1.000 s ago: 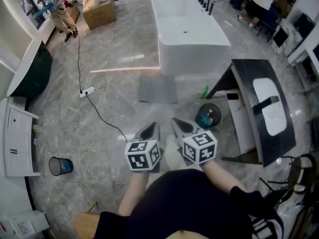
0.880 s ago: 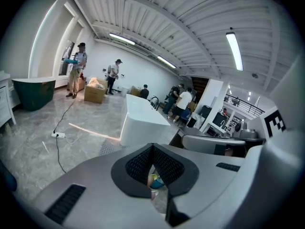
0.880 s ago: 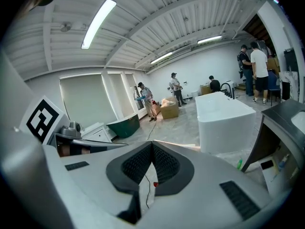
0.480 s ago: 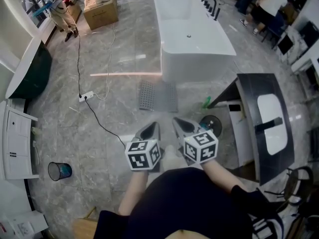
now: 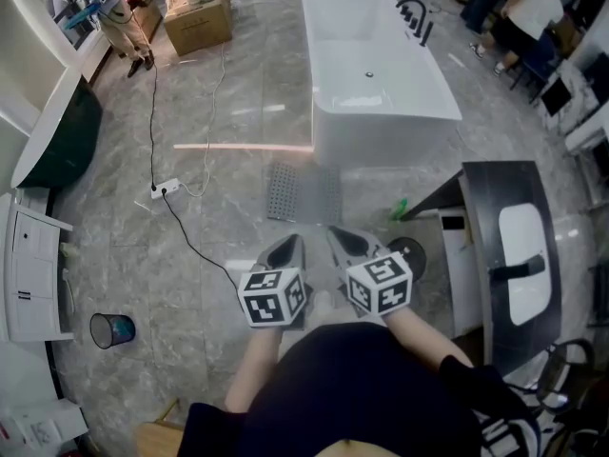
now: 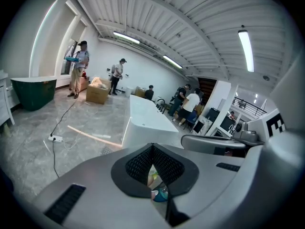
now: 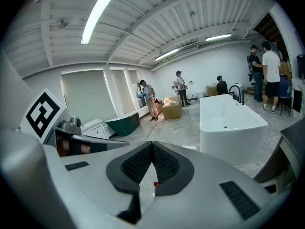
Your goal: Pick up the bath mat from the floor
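Head view — two grippers side by side over the floor, mat not yet reached.
The left gripper [image 5: 285, 251] and the right gripper [image 5: 348, 243] each have their jaws clenched together with nothing between them. The grey bath mat [image 5: 303, 194] lies flat on the grey floor [image 5: 209, 246] ahead of them — apart from both, just in front of the white bathtub [image 5: 381, 65].

Bath mat [image 5: 303, 193] on the floor [image 5: 114, 246], straight ahead of you.
It lies just before the bathtub [image 5: 376, 60]; power strip [image 5: 164, 189] to its left; bin [image 5: 111, 329] nearer you, far left; box [image 5: 198, 22] behind, left of the bathtub.
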